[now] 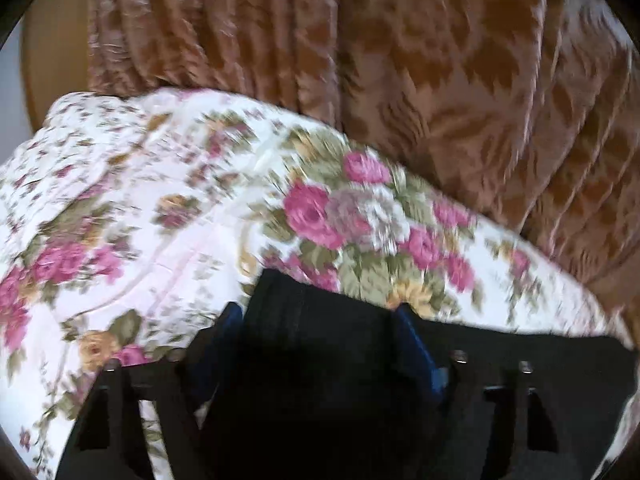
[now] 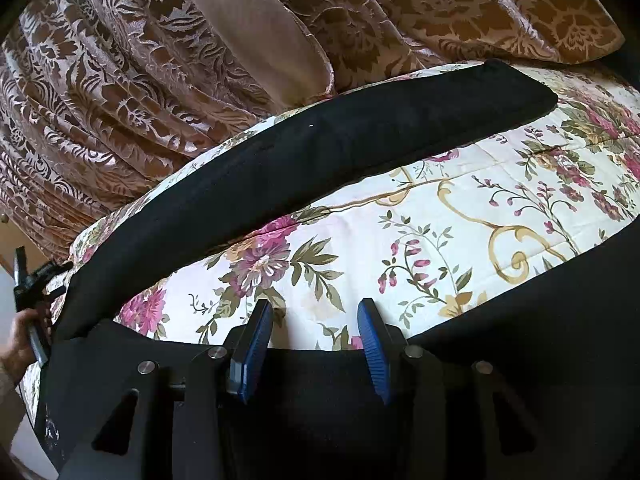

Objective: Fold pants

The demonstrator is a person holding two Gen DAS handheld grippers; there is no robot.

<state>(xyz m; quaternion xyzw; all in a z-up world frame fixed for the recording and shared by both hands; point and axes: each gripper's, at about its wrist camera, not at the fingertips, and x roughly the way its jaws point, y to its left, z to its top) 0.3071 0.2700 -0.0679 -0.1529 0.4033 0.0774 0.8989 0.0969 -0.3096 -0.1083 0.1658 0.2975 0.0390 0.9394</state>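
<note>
Black pants [image 2: 320, 148] lie on a floral bedspread [image 2: 460, 216]. One leg runs as a long band from lower left to upper right in the right wrist view, and more black cloth covers the near edge. My right gripper [image 2: 316, 336] is open just above the near black cloth, blue fingers [image 2: 256, 344] apart, holding nothing. My left gripper [image 1: 320, 320] has a fold of the black pants [image 1: 320, 360] between its blue fingers [image 1: 412, 344]. The left wrist view is blurred. The left gripper also shows at the far left of the right wrist view [image 2: 36, 280], held by a hand.
Brown patterned curtains [image 2: 120, 80] hang close behind the bed. The bedspread [image 1: 160, 200] fills most of the left wrist view, with the curtain [image 1: 440, 80] behind. A plain wall [image 1: 52, 60] shows at the far left.
</note>
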